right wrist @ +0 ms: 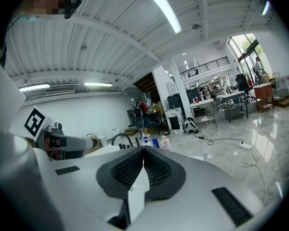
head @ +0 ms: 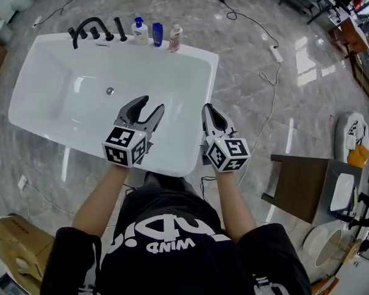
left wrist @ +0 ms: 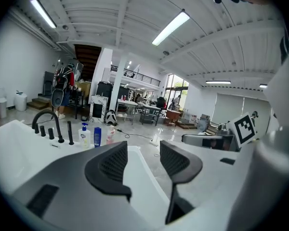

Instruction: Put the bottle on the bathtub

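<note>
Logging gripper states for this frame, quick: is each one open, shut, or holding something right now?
Left gripper: open, nothing between its jaws.
Right gripper: shut, holding nothing.

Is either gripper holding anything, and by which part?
Nothing is held. The left gripper is open and empty; the right gripper is shut on nothing. The three bottles stand on the bathtub rim.

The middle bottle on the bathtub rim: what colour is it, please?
The middle bottle is blue, clearest in the head view.
</note>
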### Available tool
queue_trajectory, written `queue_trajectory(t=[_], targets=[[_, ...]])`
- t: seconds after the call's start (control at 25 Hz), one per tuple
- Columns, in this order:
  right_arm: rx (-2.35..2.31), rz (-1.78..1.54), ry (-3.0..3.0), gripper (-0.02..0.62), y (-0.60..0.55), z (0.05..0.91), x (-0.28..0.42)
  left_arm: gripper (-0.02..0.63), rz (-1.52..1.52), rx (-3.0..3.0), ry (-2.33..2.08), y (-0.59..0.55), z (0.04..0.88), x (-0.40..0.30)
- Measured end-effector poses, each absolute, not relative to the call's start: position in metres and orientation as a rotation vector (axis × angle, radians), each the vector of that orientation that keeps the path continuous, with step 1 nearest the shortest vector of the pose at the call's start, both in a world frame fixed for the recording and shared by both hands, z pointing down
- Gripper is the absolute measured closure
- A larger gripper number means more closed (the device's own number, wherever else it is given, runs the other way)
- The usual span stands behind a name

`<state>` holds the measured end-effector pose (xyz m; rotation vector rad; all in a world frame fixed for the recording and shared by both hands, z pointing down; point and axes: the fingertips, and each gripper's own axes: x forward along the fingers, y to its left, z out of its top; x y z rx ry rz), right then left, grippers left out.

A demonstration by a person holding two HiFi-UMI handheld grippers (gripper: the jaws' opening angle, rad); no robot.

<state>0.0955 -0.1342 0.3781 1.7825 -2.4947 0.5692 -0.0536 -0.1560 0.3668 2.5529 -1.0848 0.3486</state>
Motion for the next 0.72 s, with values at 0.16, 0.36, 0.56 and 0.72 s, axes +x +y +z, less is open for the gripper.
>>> queue_trajectory(t=[0.16, 0.36, 0.56, 0.72], targets=[[1.745, 0.544, -2.513, 0.571, -0.107, 0.364, 0.090, 0.397, 0.306, 2.533, -1.088, -0.133, 0.352, -0.076], [1.717, 0.537, -2.529, 0.571, -0.079, 0.355, 0.091, 0.397, 0.287, 2.540, -1.092, -0.104, 0.338, -0.094], [1.736, 0.548, -2.529, 0.571, -0.054, 0.351, 0.093, 0.402, 0.221, 2.515, -1.116, -0.077, 0.335, -0.105], [1.756, 0.509, -2.522, 0.571, -0.044, 0.349, 0.092, 0.445, 0.178, 2.528, -1.147, -0.070, 0.332, -0.111]])
